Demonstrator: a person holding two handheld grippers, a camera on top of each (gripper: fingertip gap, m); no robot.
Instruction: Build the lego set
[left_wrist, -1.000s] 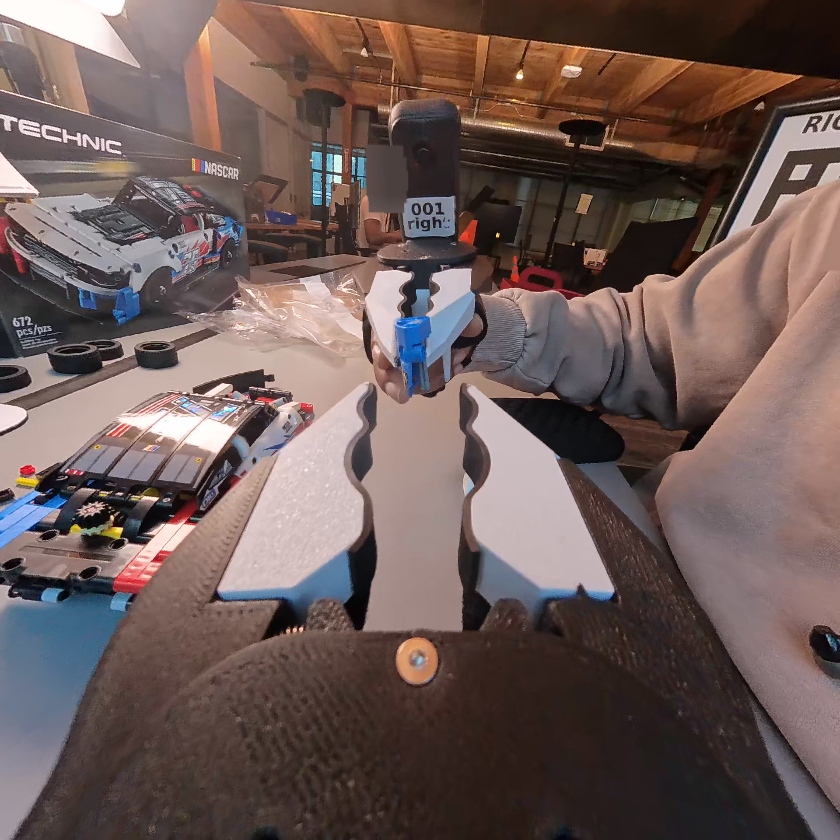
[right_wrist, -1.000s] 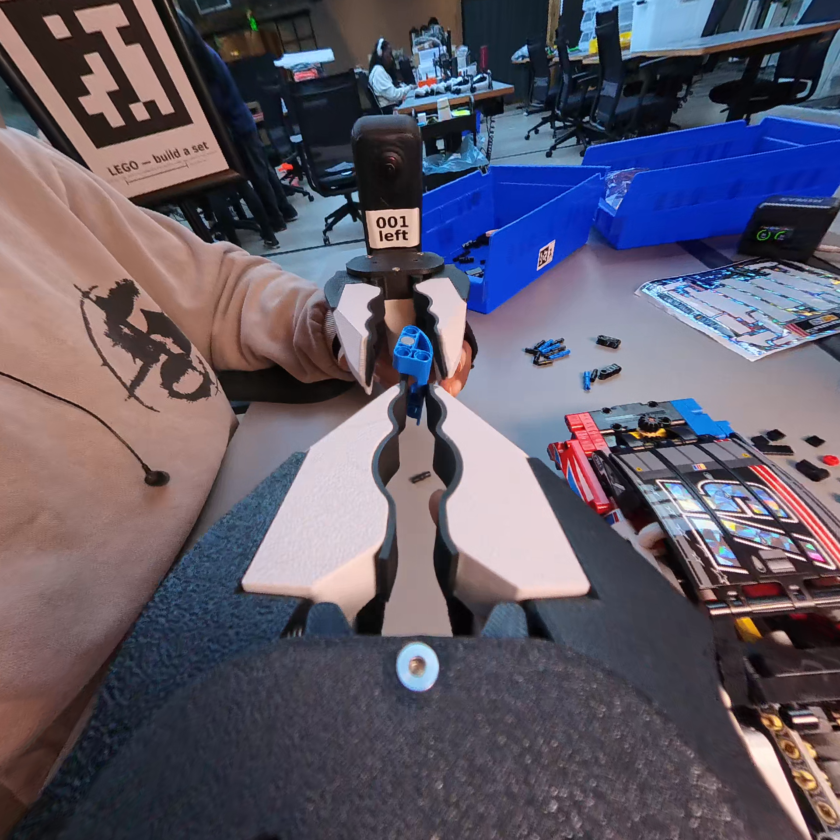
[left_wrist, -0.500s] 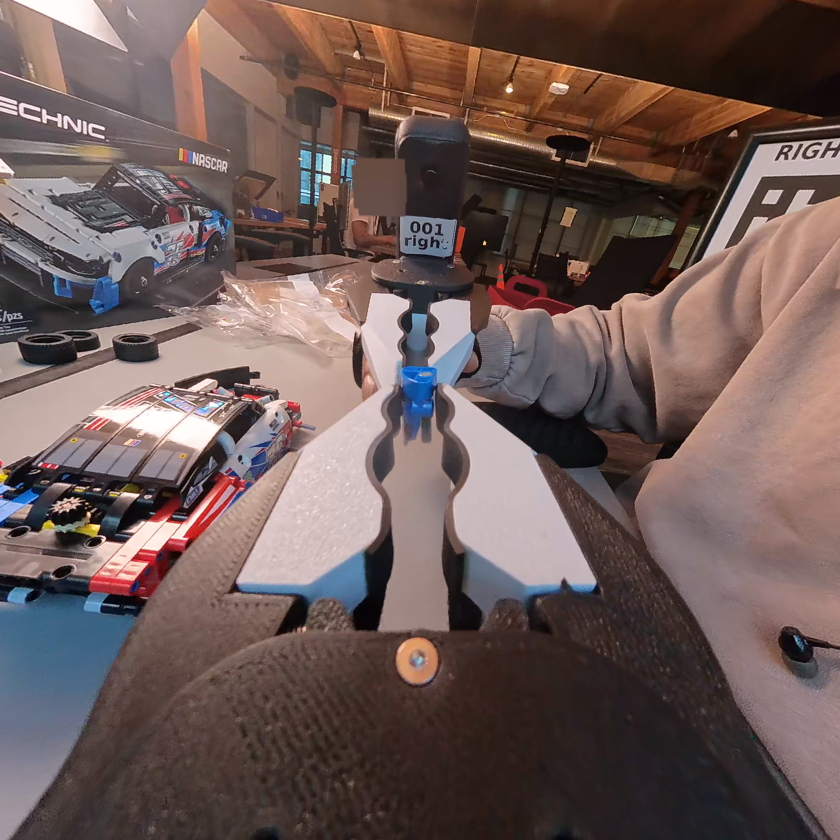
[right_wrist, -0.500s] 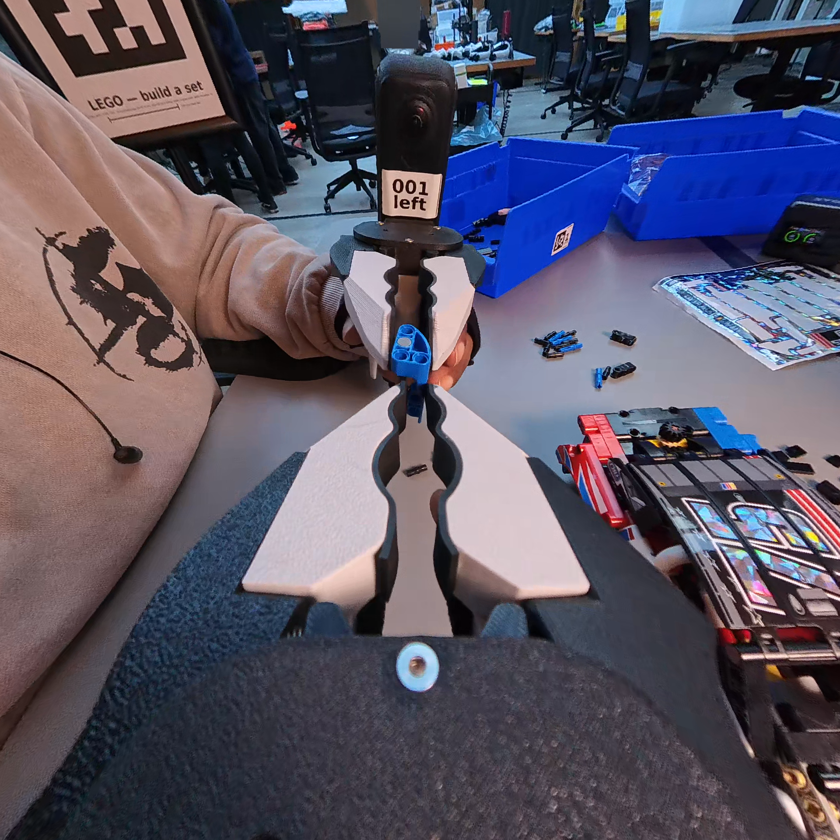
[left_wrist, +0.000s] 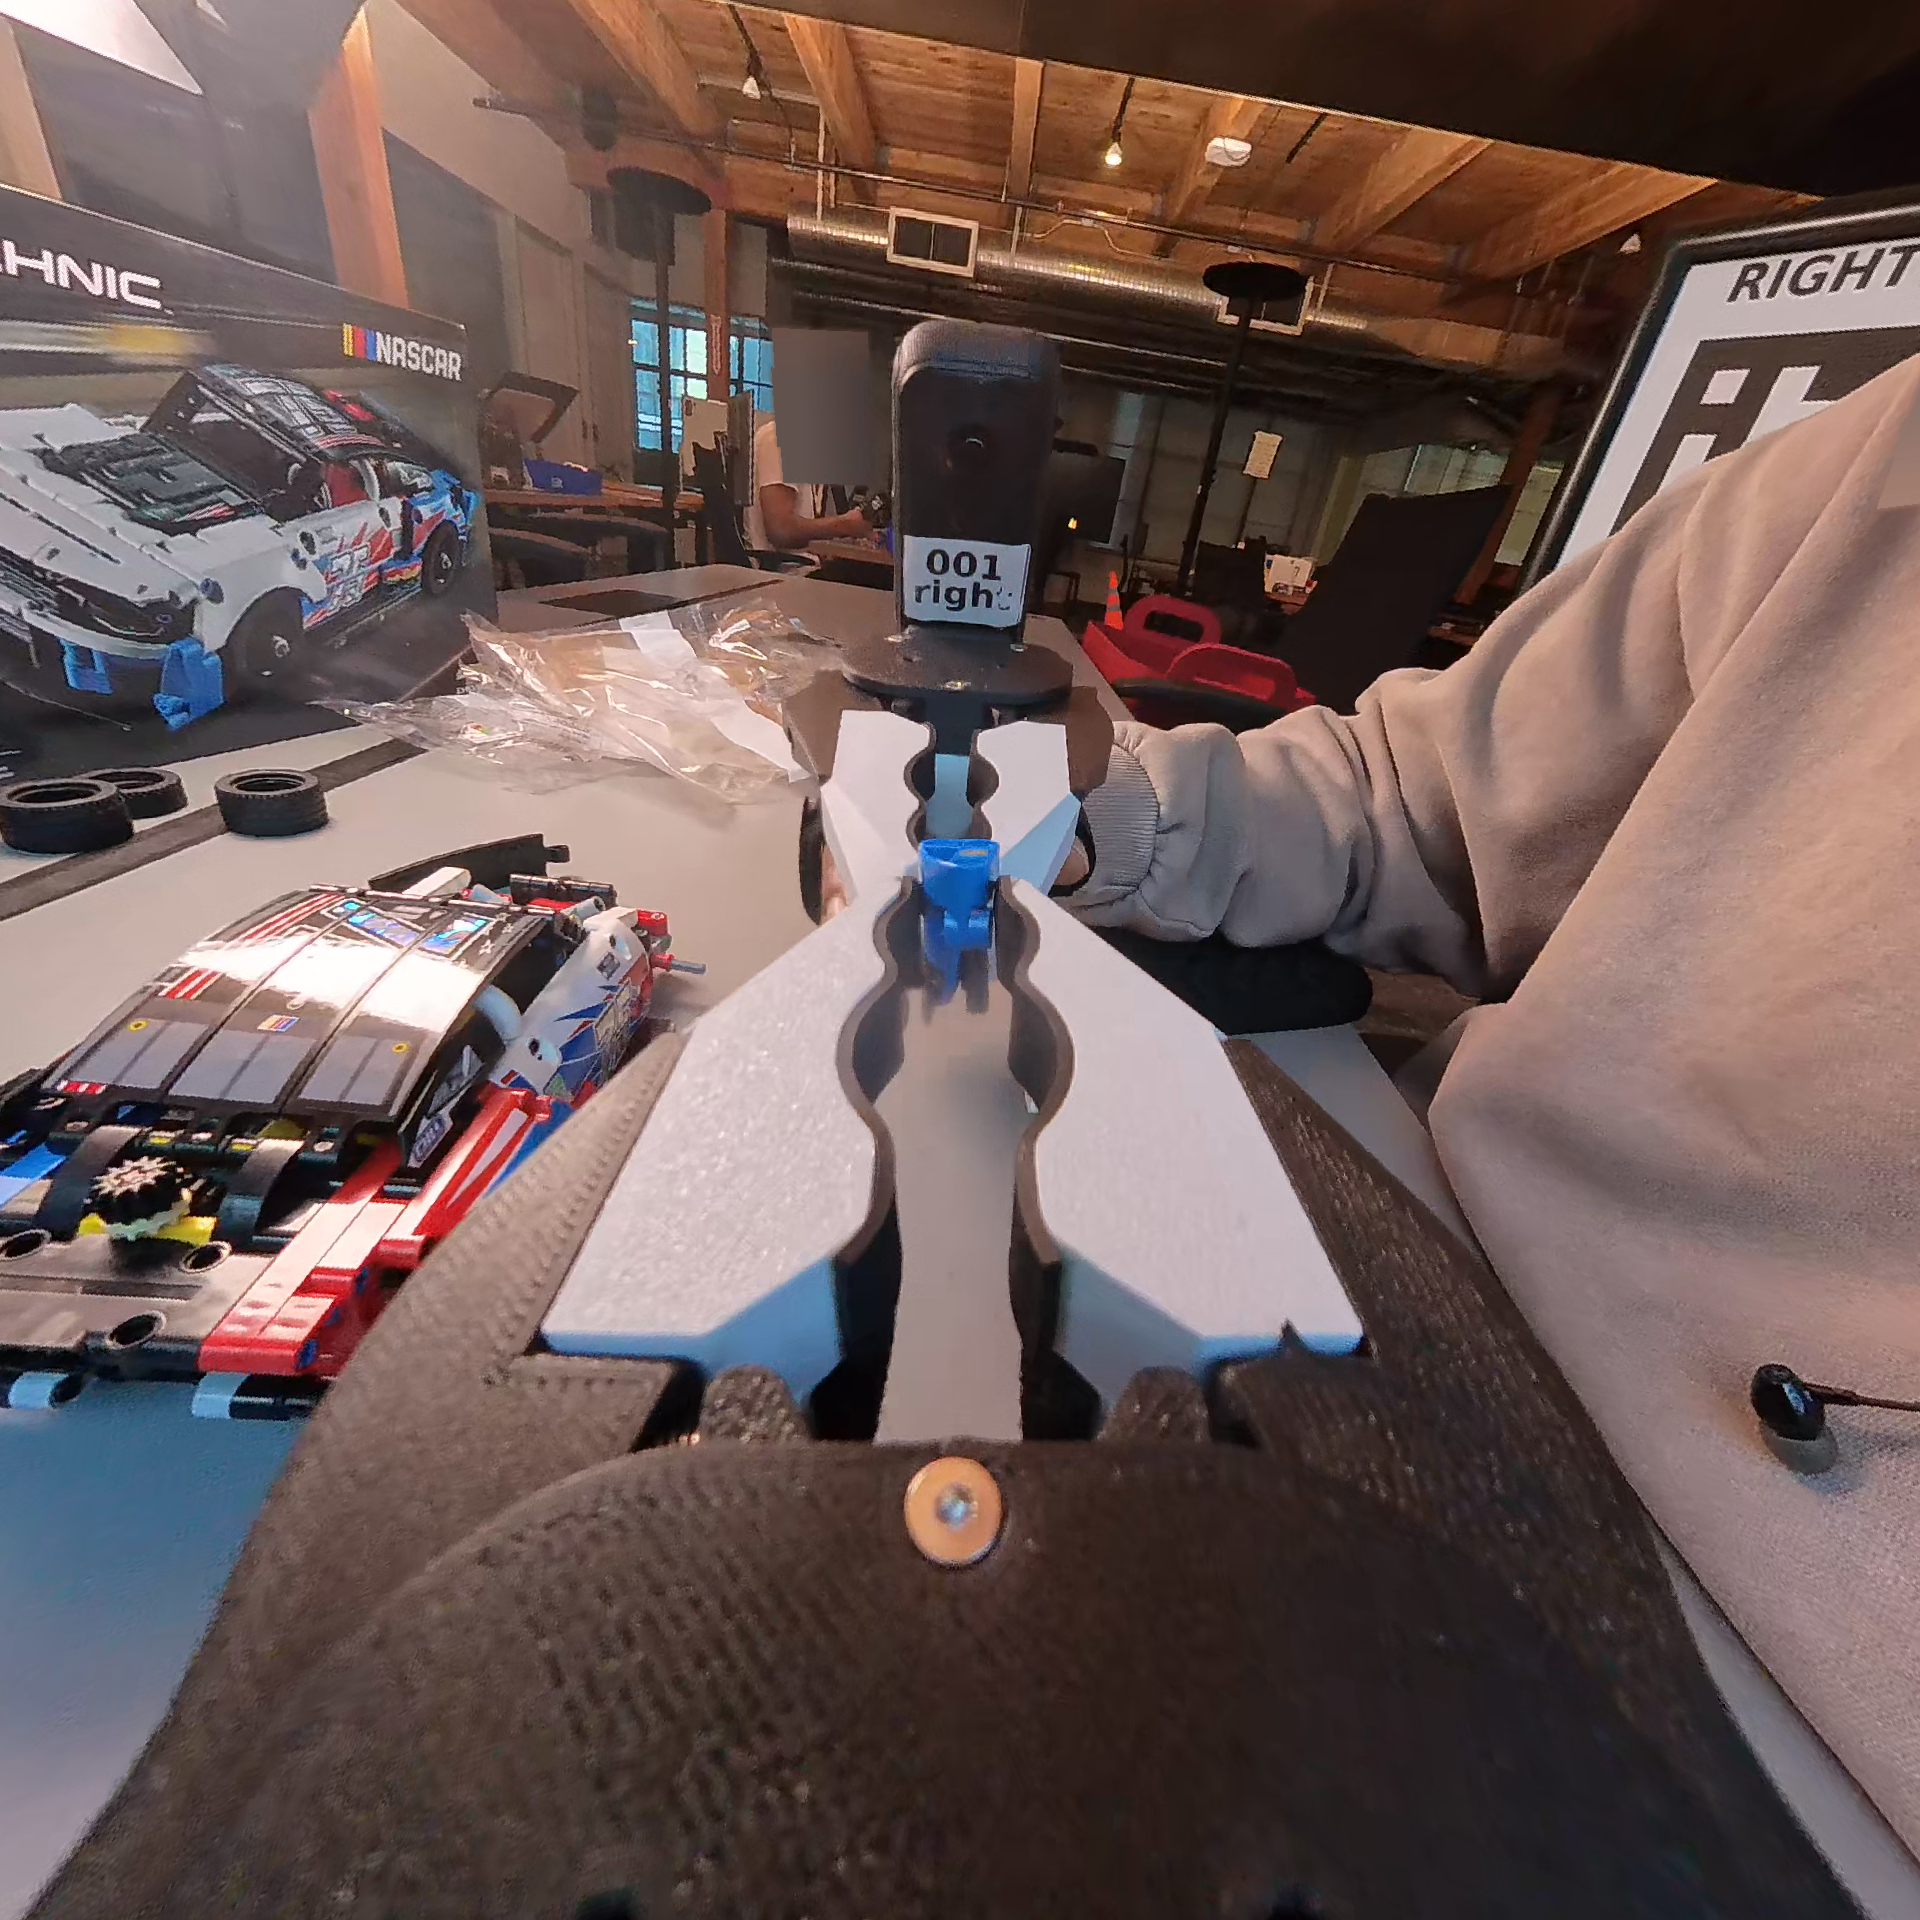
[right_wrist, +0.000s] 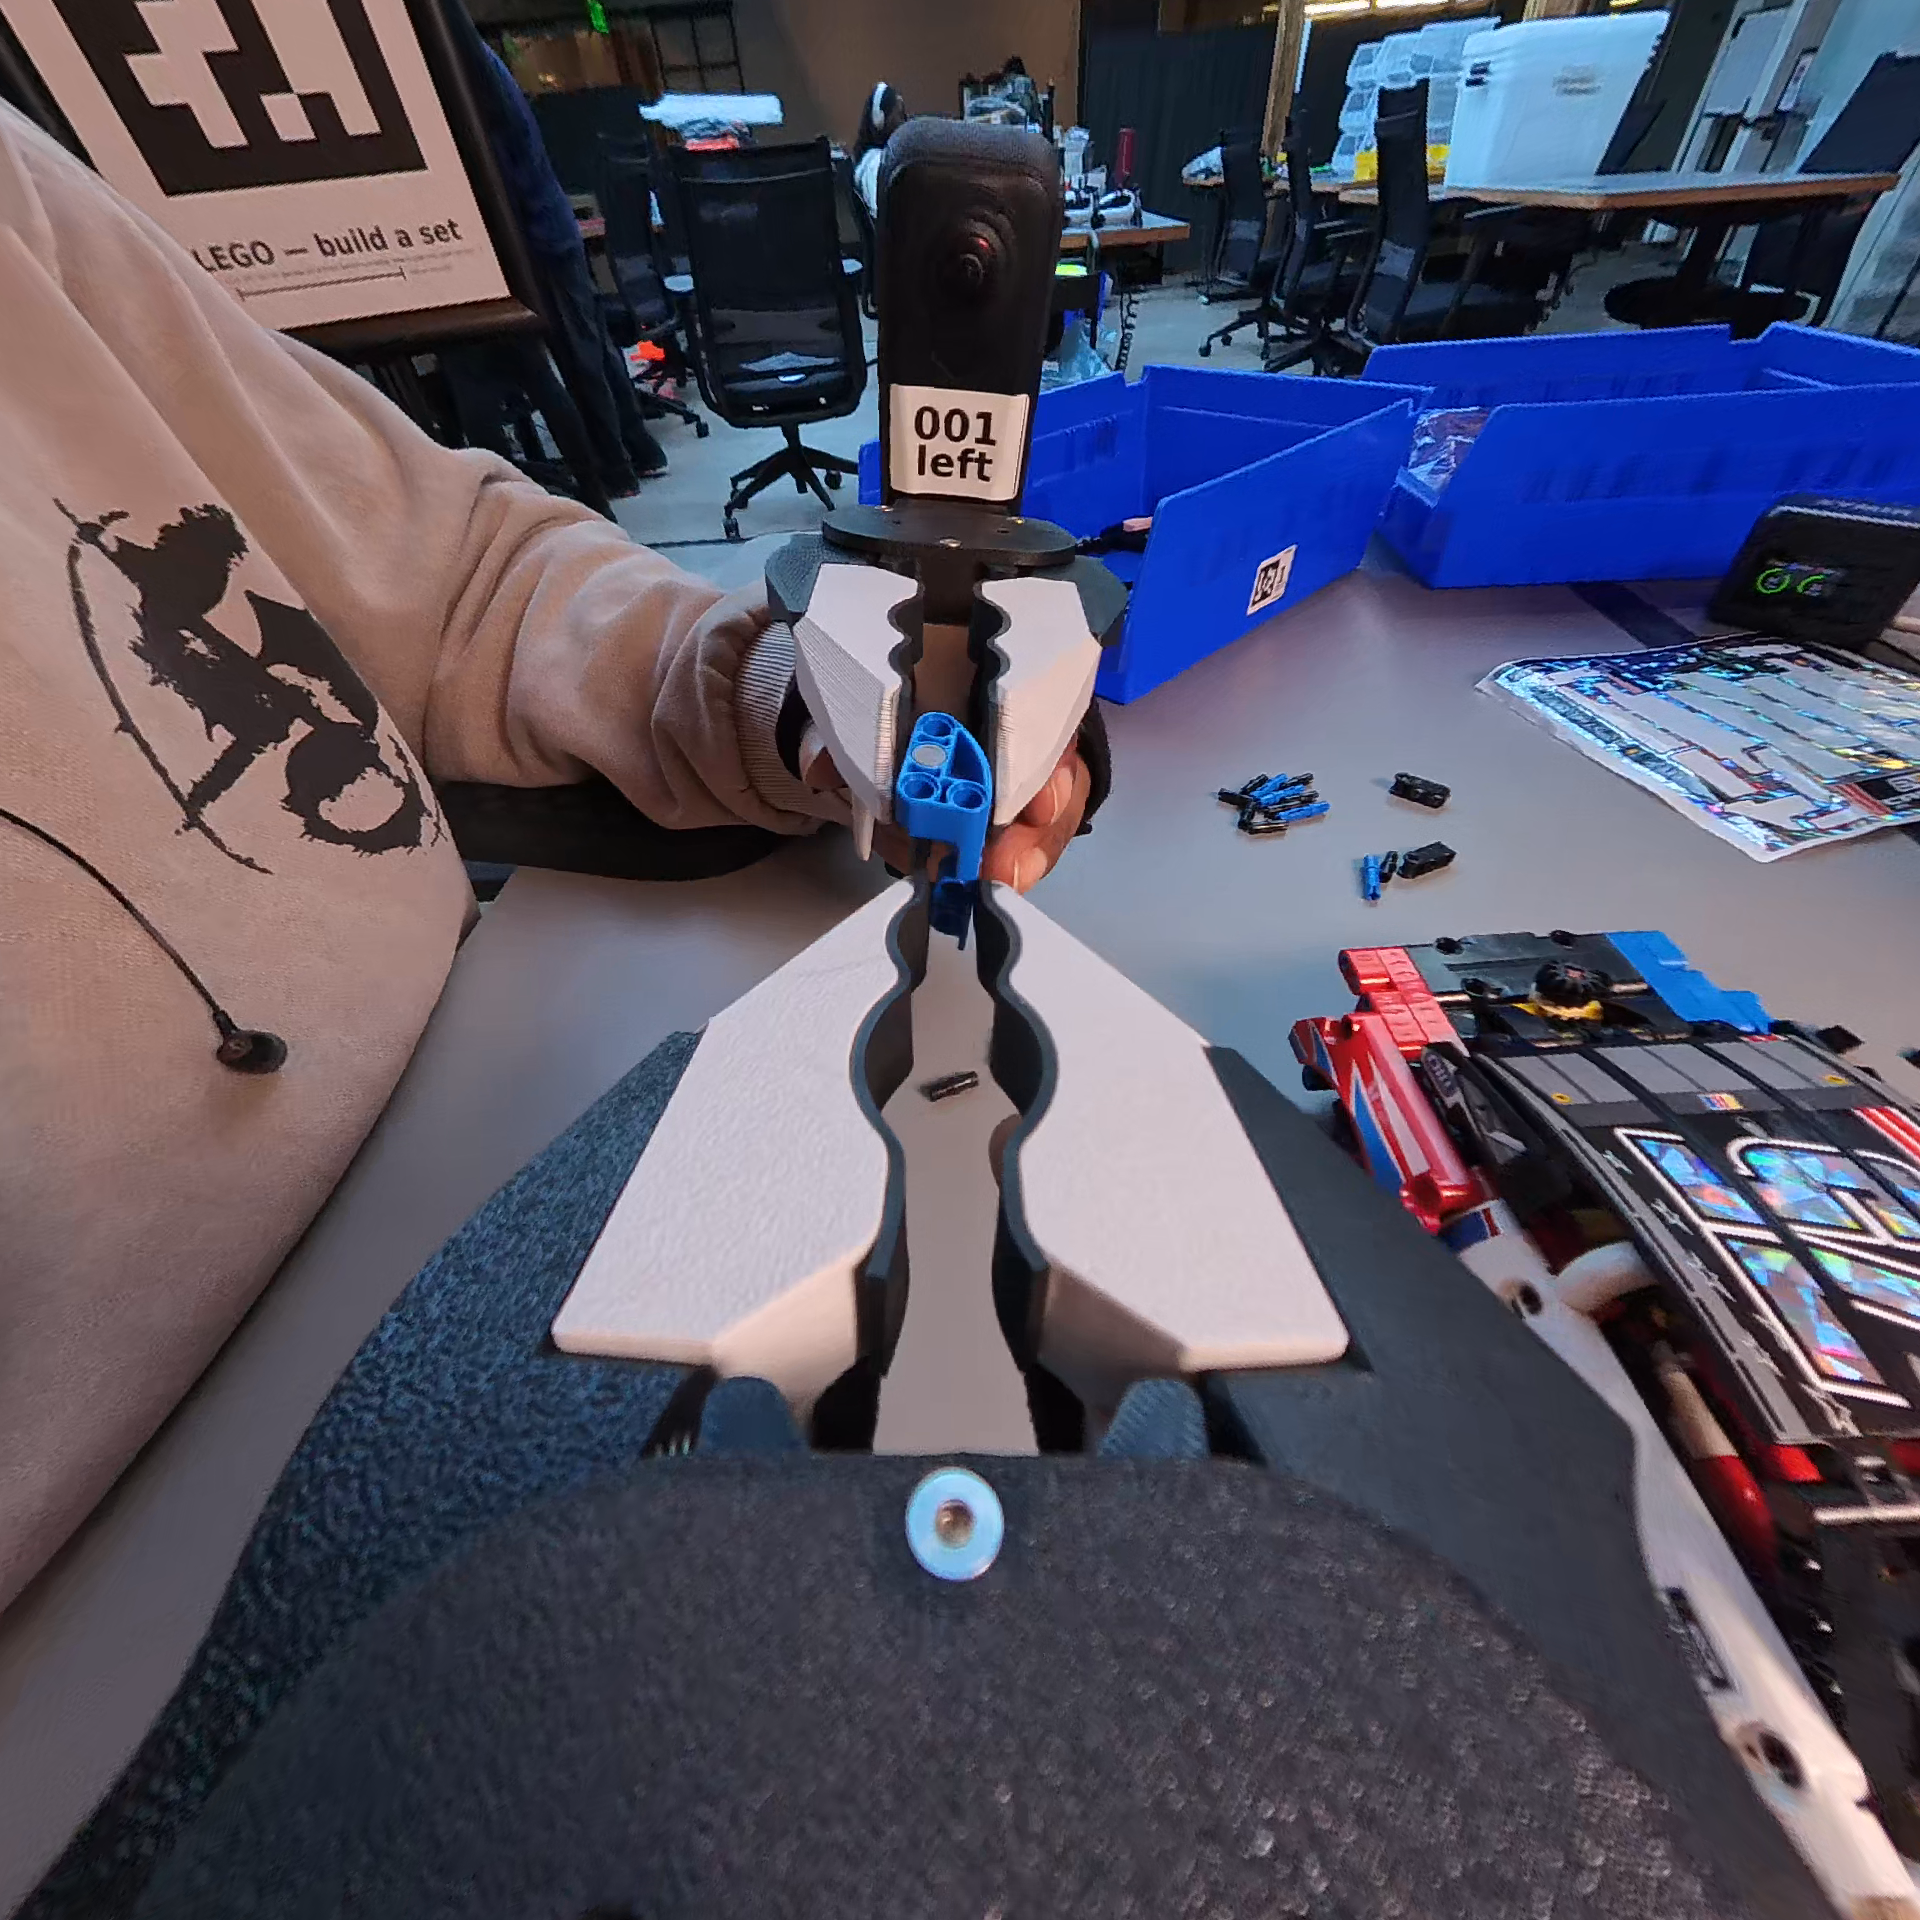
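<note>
1 second ago the left tongs (left_wrist: 956, 914) stood wide apart, short of the part; now their tips are drawn in around the blue piece (left_wrist: 956, 904), much as they were half a second ago. The right tongs (right_wrist: 948, 899) gripped the piece then and grip it now, so both pairs clamp it from opposite ends, tip to tip above the counter (right_wrist: 1351, 748).

The piece is a small blue Technic connector. From the right wrist view its far end (right_wrist: 940, 784) shows a rounded, quarter-circle face with 3 round holes, and a narrower blue stem runs down into the right tongs' tips. The left tongs (right_wrist: 940, 790), seen farther off in that view, close on that rounded end.

The half-built car (left_wrist: 312, 1049) lies on the counter to the left of the left tongs — black roof panels with shiny stickers, red side beams, white and blue bodywork, a black gear on a yellow part near its near end. Beyond it lie 3 loose black tyres (left_wrist: 260, 802), a crumpled clear bag (left_wrist: 613, 696) and the set's box (left_wrist: 229, 520). In the right wrist view, small black and blue pins (right_wrist: 1273, 802) lie scattered on the counter near a blue bin (right_wrist: 1226, 509), with a sticker sheet (right_wrist: 1714, 727) to the right.
</note>
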